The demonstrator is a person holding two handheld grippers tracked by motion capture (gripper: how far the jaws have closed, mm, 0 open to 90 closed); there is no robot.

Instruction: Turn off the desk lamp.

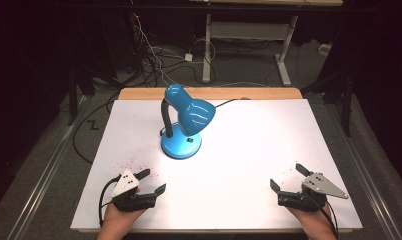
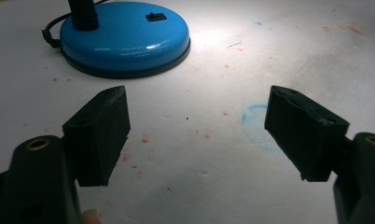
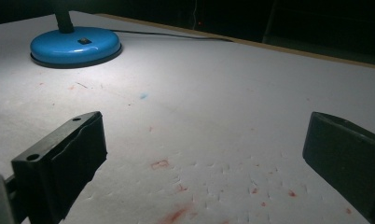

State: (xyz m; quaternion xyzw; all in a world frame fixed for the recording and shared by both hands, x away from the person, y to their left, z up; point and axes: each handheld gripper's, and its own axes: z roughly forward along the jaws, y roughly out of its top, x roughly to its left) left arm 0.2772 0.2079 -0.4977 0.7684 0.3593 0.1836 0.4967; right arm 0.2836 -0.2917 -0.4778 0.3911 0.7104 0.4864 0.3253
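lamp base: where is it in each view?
High view: lamp base left of centre, mid-table, under the shade.
Left gripper view: top left, beyond the jaws.
Right gripper view: far top left.
Shared landmark: the black switch on the base's top.

Dark room, cables (image 1: 154,55) on floor (image 1: 249,70)

Dim room; the blue lamp (image 1: 185,122) lights the white table (image 1: 249,150) brightly.
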